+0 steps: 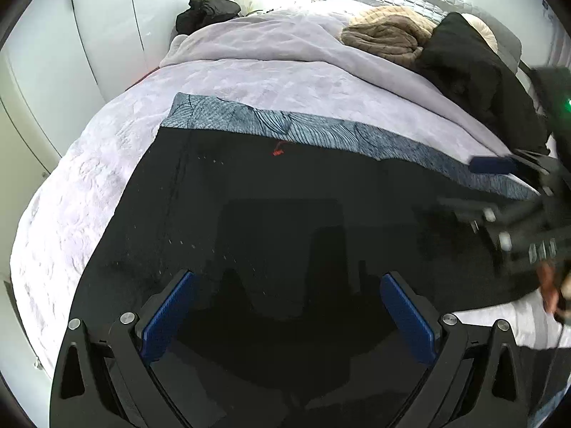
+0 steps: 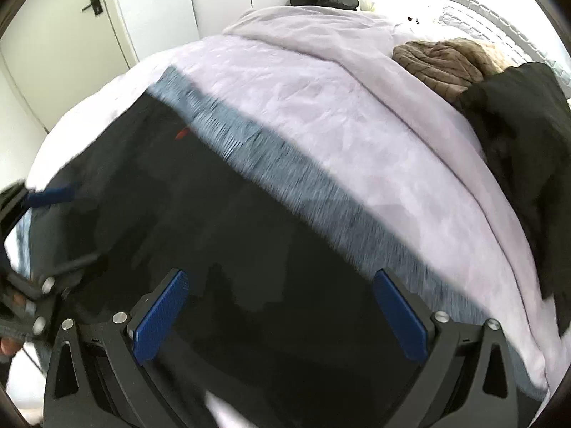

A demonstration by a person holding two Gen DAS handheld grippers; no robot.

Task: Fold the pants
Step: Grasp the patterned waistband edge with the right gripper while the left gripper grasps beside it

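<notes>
**Left wrist view: both grippers hovering over black pants on a bed**

Black pants (image 1: 285, 185) are lying spread flat on the bed (image 1: 89, 185), over a blue patterned cloth (image 1: 321, 132). The left hand-held gripper (image 1: 287, 306) is spreading wide above them, holding nothing. The right hand-held gripper (image 2: 280, 306) is likewise gaping wide and empty. A good fold probably means pinching one edge at two matching points, then lifting evenly.

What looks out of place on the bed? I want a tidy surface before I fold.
The black pants lie flat and square on the patterned cloth. The clutter is at the far end: a brown knit and a black garment heaped together, not on the pants.
</notes>
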